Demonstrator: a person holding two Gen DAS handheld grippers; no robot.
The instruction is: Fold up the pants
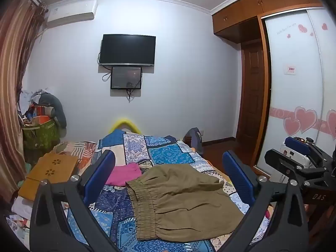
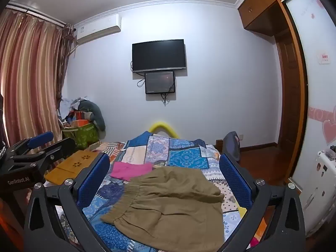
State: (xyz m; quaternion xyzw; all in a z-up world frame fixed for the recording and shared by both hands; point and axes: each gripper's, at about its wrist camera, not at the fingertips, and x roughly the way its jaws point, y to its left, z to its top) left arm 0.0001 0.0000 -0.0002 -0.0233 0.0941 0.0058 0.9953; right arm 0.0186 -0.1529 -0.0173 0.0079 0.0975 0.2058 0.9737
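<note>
You have not started — the brown pants [image 1: 180,201] lie flat on the bed [image 1: 168,153], both claws wide open, holding nothing.

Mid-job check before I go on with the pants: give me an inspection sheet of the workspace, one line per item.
Surface: bed with a blue patchwork quilt, rumpled at the far end.
Job's things: olive pants lie spread on the quilt, elastic waistband toward the left, not yet folded.
Clutter: pink garment just beyond the pants; wooden lap desk on the bed's left side; piled bags and clothes in the far left corner.
Grippers: left gripper and right gripper both open, holding nothing, above the pants.
Cables: loose leads hang below the wall screens.
Surroundings: curtain, air conditioner, wardrobe with heart decals, wooden door.
</note>
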